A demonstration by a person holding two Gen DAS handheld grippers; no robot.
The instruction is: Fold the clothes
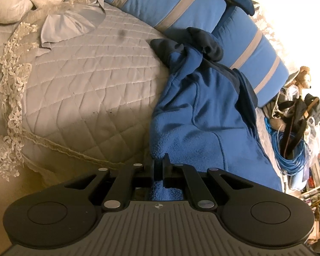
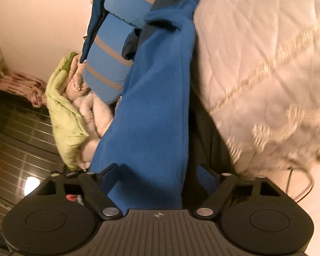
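Note:
A blue fleece garment (image 1: pixel 204 115) with dark navy parts lies crumpled on the quilted bed, stretched toward the striped pillows. My left gripper (image 1: pixel 159 166) is shut on the fleece's near edge; blue cloth shows between its jaws. In the right wrist view the same fleece (image 2: pixel 157 98) hangs in a long band over the bed's edge and passes between my right gripper's (image 2: pixel 157 177) wide-open jaws. Its fingers stand far apart on either side of the cloth. Whether they touch the cloth I cannot tell.
A grey quilted bedspread (image 1: pixel 91 70) with lace trim covers the bed. Blue pillows with grey stripes (image 1: pixel 181 6) lie behind the fleece. A blue cable coil (image 1: pixel 292 151) and clutter sit at the right. A green cloth (image 2: pixel 64 111) and pale blankets lie left of the fleece.

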